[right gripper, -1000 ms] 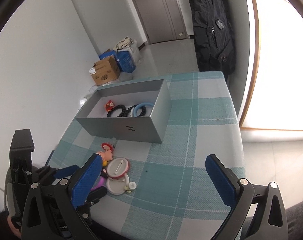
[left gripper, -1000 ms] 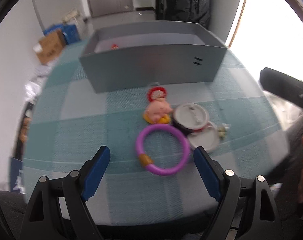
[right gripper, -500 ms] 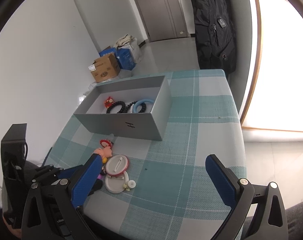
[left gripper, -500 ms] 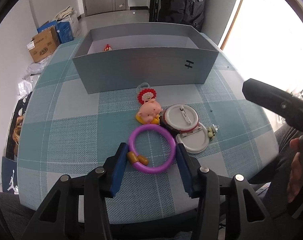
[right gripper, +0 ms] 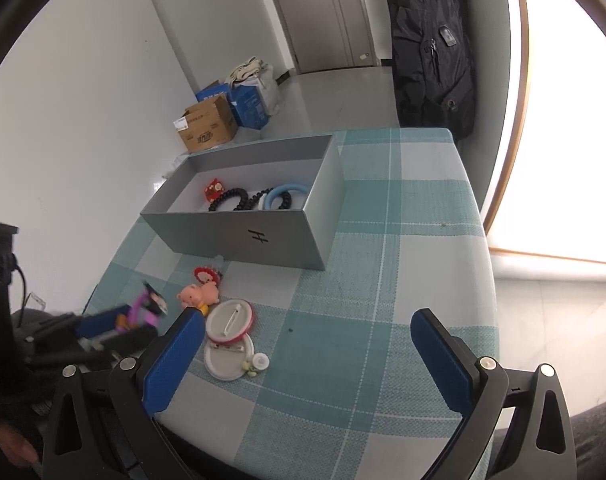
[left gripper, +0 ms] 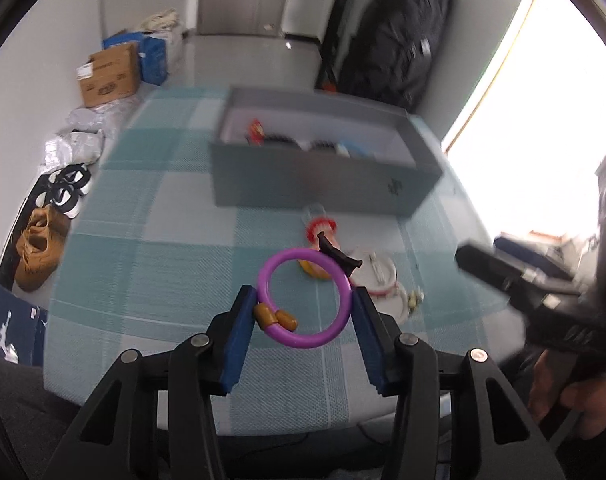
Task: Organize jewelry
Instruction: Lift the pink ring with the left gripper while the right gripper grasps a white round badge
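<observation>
Checked table (right gripper: 403,216) with grey box (right gripper: 263,240), badges (right gripper: 231,322), pig charm (right gripper: 197,295).

Daylight floods in from a blown-out window (right gripper: 563,140) at right. Left wrist view motion-blurred: gray box (left gripper: 323,168) and backpack (left gripper: 395,40) smeared. Right wrist view sharp, shadows soft. Fisheye bends edges; dark vignette at corners.

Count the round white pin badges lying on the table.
2. One red-rimmed badge lies face down beside the pig charm; the second badge lies just nearer, partly under it. None shows in the grey box, though its near wall hides part of the floor.
</observation>
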